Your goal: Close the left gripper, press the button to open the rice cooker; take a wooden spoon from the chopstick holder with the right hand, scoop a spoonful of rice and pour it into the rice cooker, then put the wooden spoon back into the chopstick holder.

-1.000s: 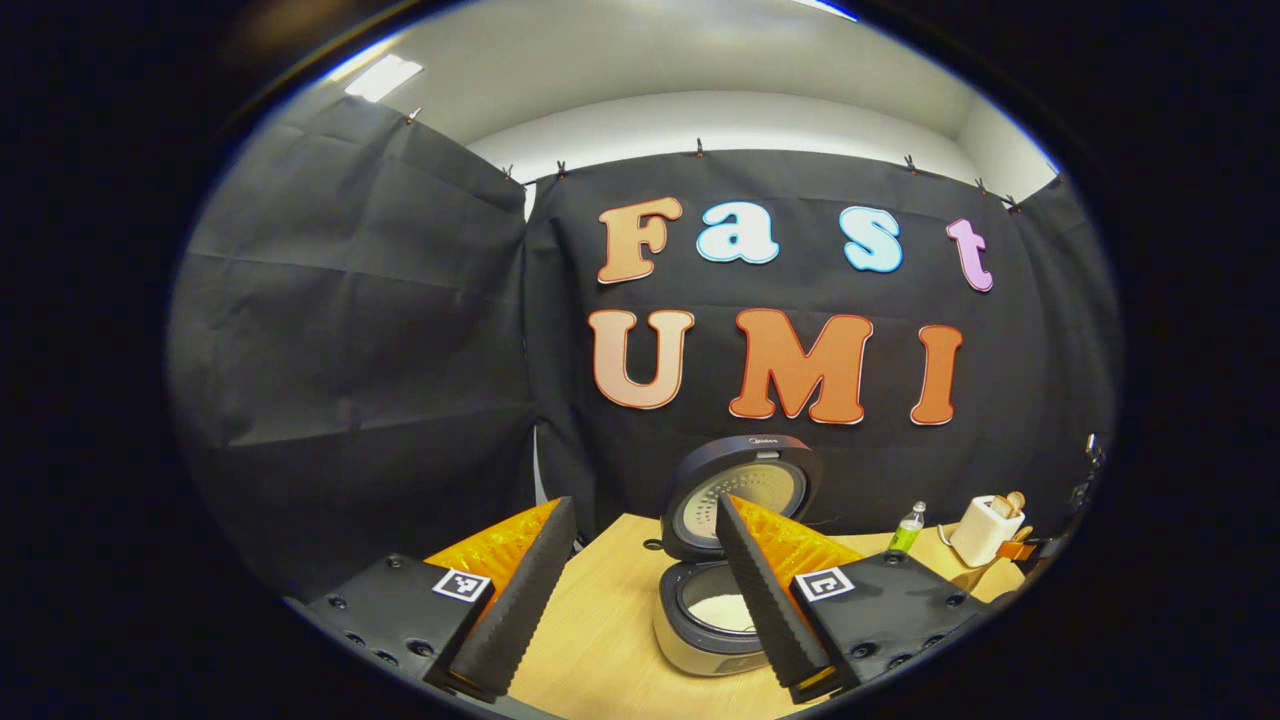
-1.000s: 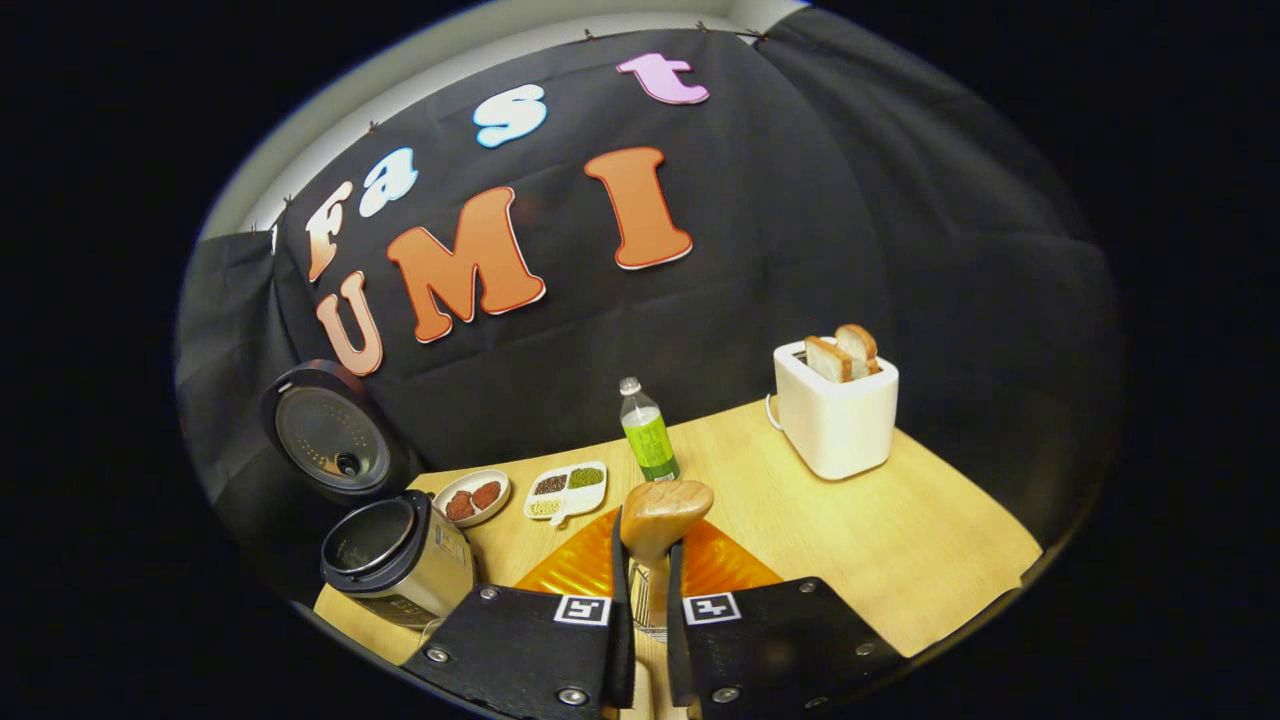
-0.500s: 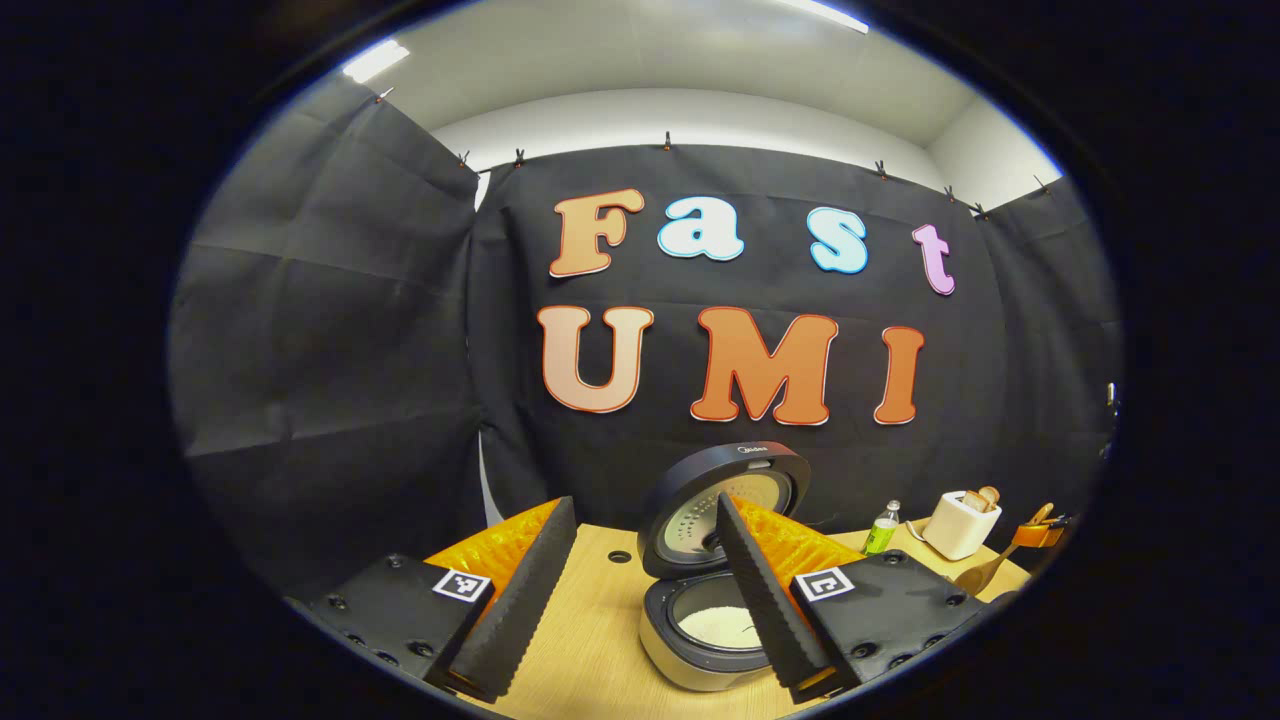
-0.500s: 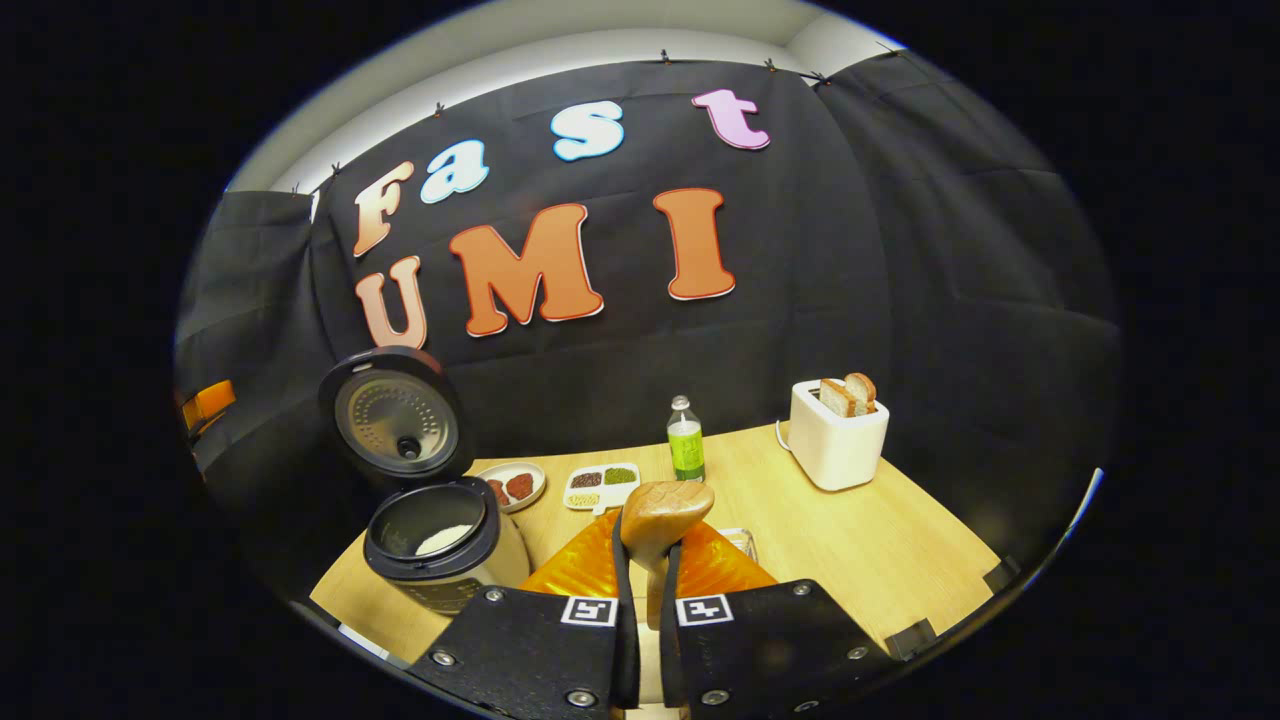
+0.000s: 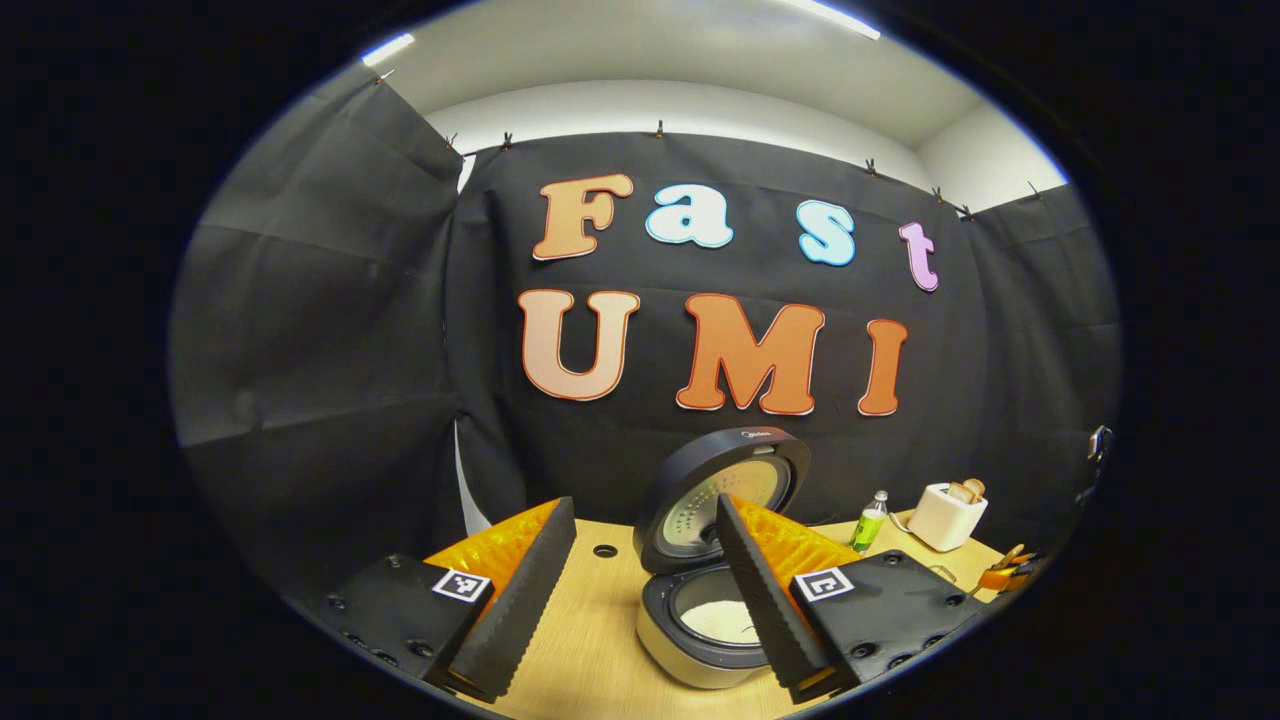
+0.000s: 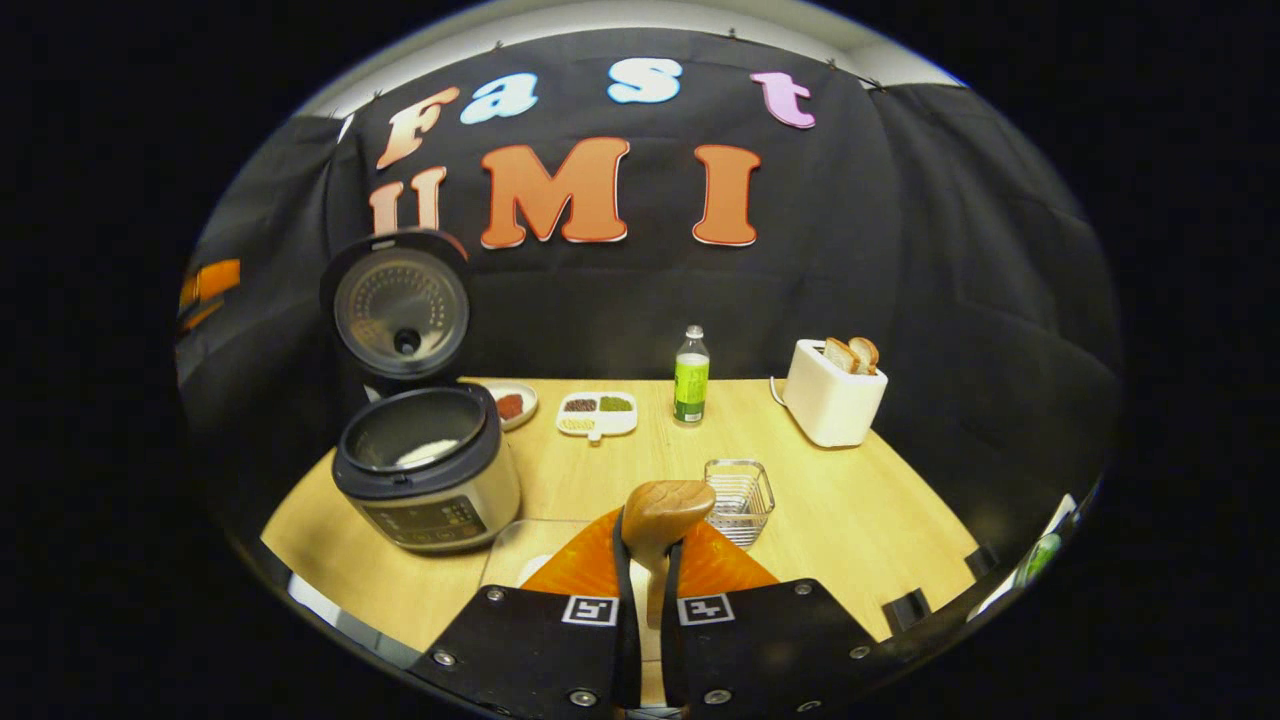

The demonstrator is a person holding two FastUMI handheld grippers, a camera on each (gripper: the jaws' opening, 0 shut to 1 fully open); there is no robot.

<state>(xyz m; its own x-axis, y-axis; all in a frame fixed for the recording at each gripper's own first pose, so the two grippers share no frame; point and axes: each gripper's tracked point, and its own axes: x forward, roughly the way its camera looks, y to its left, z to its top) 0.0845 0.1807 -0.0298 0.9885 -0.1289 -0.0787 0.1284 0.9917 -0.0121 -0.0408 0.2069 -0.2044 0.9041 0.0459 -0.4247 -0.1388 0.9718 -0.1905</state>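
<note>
The rice cooker (image 6: 425, 480) stands open on the left of the wooden table, lid (image 6: 400, 305) upright, with white rice (image 5: 715, 620) in its pot. My right gripper (image 6: 648, 548) is shut on the handle of the wooden spoon (image 6: 667, 503), whose bowl sticks up above the fingers. Just beyond the spoon, slightly right, stands the wire chopstick holder (image 6: 738, 490). My left gripper (image 5: 642, 505) hangs open in front of the rice cooker (image 5: 700, 630), with nothing between its fingers.
A clear container (image 6: 520, 548) sits near the table's front, below the spoon. At the back are a small plate (image 6: 512, 403), a divided dish (image 6: 597, 411), a green-labelled bottle (image 6: 690, 375) and a white toaster (image 6: 832, 400) holding bread.
The right gripper, still holding the spoon, has risen and tipped down toward the table, bringing the wire holder and clear container into view. The left gripper has drifted slightly and stays open.
</note>
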